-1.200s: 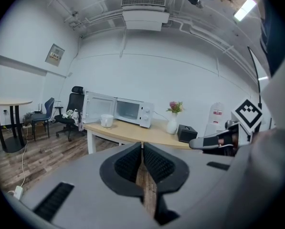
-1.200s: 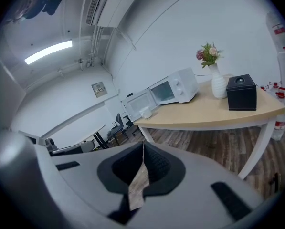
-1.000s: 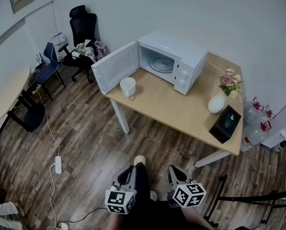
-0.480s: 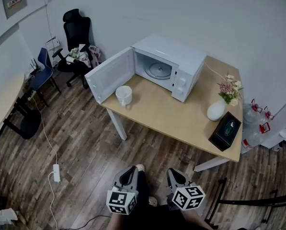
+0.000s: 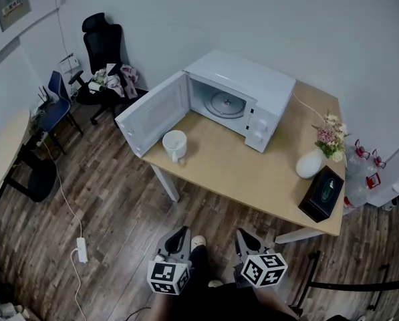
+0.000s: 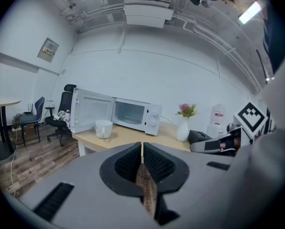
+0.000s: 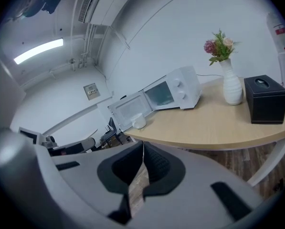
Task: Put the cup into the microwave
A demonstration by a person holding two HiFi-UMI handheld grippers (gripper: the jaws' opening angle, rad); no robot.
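Nearest, low in the head view, the left gripper and the right gripper are held side by side over the wooden floor, well short of the counter. Each gripper's own view shows its jaws pressed together with nothing between them. Each cube carries black-and-white square markers, patterns rather than letters. A light shoe shows between the two grippers.

To the left on the floor lies a white power strip with its cord trailing away.

Farther on stands the light wood counter on white legs. The cup, white, stands upright near the counter's left end, just in front of the microwave's open door and outside the oven. The white microwave sits at the back of the counter with its door swung wide to the left and a glass plate lying inside. It has two round knobs on its right-hand panel; no brand name can be read on it.

Toward the counter's right end are a white vase of pink flowers and, nearer the front edge, a black box with a greenish mark on its top, too small to read.

Beyond, on the left, a black office chair piled with clothes and a blue chair stand near the wall. A framed notice hangs high on the wall; its print is illegible.
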